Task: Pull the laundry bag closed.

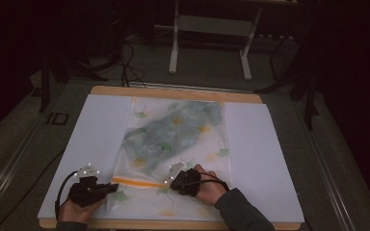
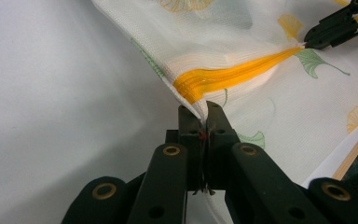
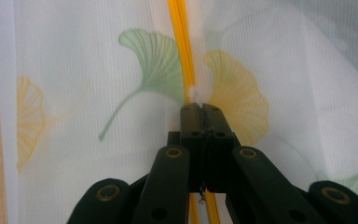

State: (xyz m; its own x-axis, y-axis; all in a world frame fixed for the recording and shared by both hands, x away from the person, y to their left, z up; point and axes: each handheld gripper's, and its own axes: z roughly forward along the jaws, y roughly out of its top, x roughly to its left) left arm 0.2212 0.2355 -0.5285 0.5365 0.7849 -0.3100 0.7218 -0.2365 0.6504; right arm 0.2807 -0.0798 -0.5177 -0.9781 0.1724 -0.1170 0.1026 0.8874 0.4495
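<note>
Table (image 1: 250, 97) first: a wooden top covered by a white sheet (image 1: 96, 130), and on the middle of that sheet lies a see-through mesh laundry bag (image 1: 173, 139) printed with green and yellow ginkgo leaves, some cloth showing dimly through it. An orange zipper (image 1: 132, 182) runs across the bag's near end, close to the person's edge of the table. The left gripper (image 2: 204, 112) has its jaws clamped together on the bag's corner just at the zipper's end, holding the fabric pulled up into a small peak. The right gripper (image 3: 200, 109) sits farther along the zipper, jaws pressed shut on what looks like the small white zipper pull (image 3: 196, 95); the same gripper appears at the top right of the left gripper view, touching the orange line. The step in hand seems to be sliding the zipper, and to do it well the left hold should stay firm and low as an anchor, keeping the zipper line taut and straight, while the right pulls evenly along that line, not upward, so the thin mesh does not bunch or snag
</note>
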